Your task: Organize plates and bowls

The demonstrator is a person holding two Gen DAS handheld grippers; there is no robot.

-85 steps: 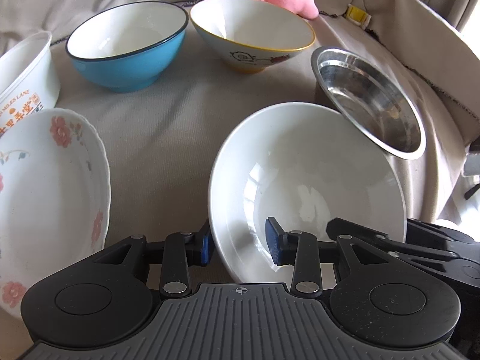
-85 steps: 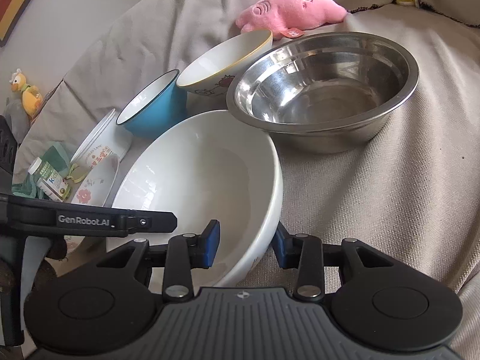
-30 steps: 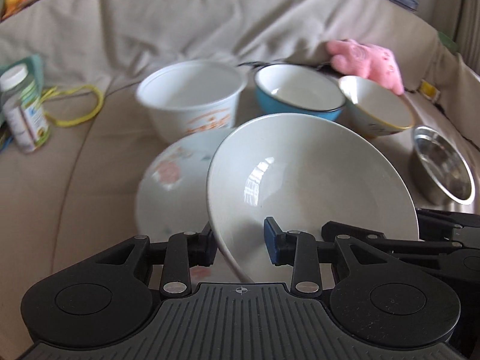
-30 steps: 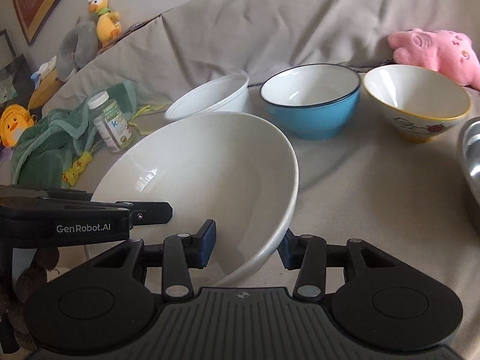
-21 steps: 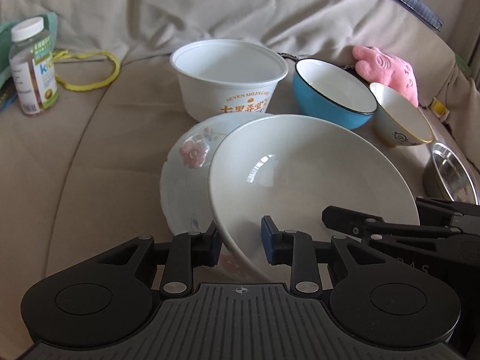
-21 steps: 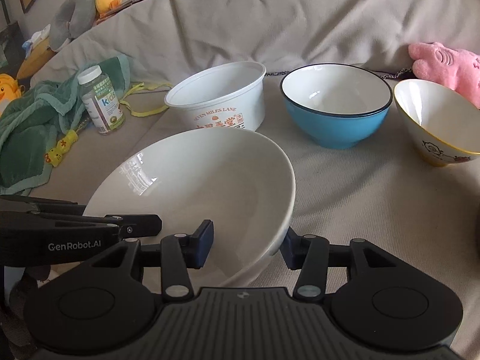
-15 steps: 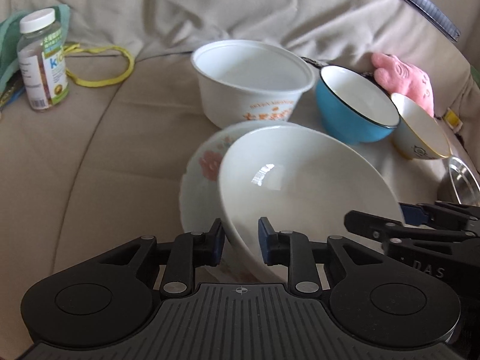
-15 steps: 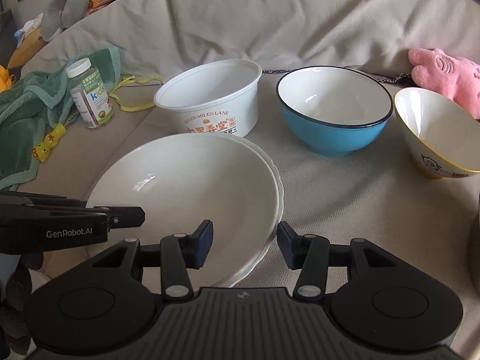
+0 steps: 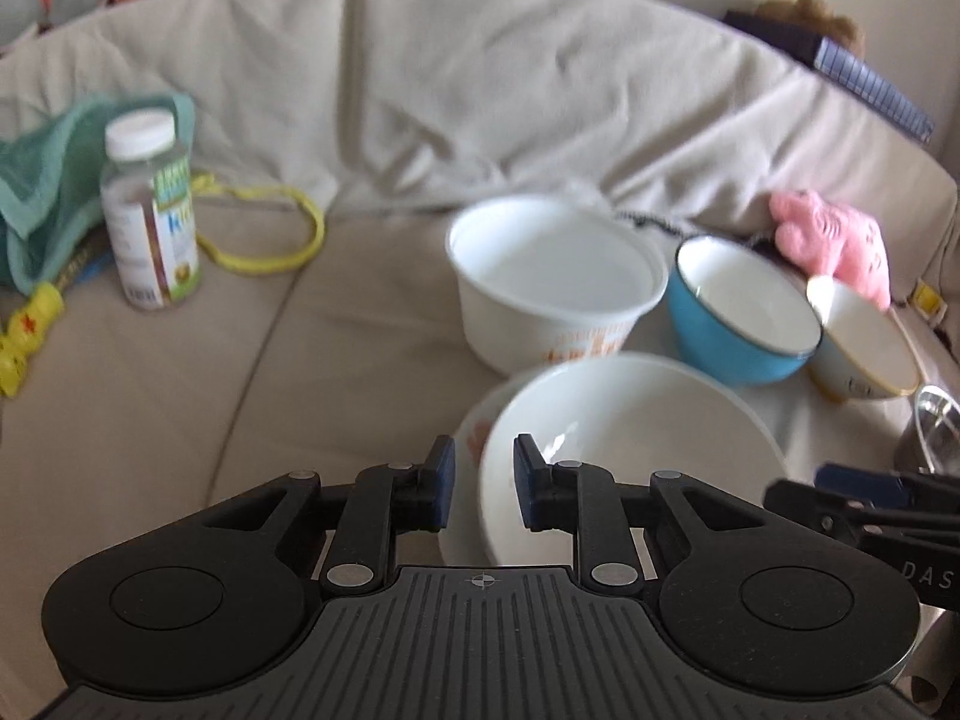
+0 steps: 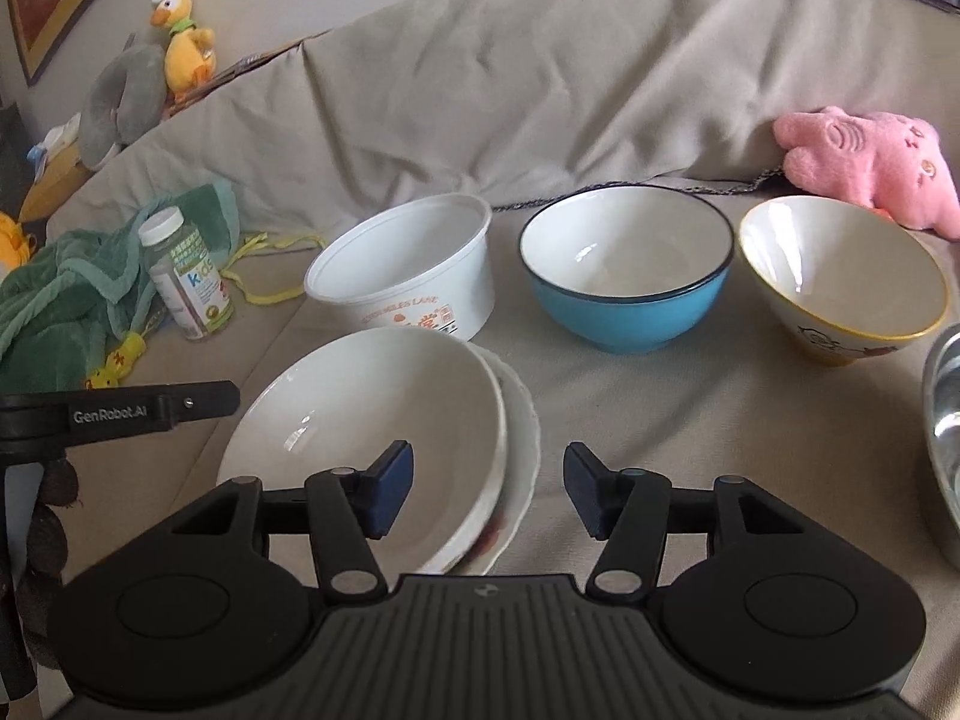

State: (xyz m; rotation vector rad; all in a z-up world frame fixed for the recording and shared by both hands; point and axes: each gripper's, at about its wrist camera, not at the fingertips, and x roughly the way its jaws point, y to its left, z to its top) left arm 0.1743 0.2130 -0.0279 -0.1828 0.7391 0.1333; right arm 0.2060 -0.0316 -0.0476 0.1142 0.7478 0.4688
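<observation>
— Resting in the flowered plate (image 10: 521, 420), the wide white bowl (image 10: 384, 414) sits on the near part of the beige sofa cushion (image 10: 690, 420), tipped slightly to the right. Where are the jaws?

— The right gripper (image 10: 487, 487) has its jaws apart and opening. The bowl's right rim lies in the gap, but neither pad presses it. The left gripper (image 9: 482, 482) has its jaws closing; the left rim of the bowl and the plate's edge show in the narrow gap. The view there is blurred, and the pads seem just clear of the rim.

— And the other dishes?

— Farther back, in a row from left to right: a white plastic tub (image 10: 408, 267) with orange print, just behind the plate; a blue bowl (image 10: 627, 267); a yellow-rimmed bowl (image 10: 840, 276). A steel bowl (image 10: 943, 420) is cut off at the right edge.

— Anything else?

— A pink plush toy (image 10: 870, 159) far right, and at the left a vitamin bottle (image 10: 186, 276) beside a green towel (image 10: 60, 294).
</observation>
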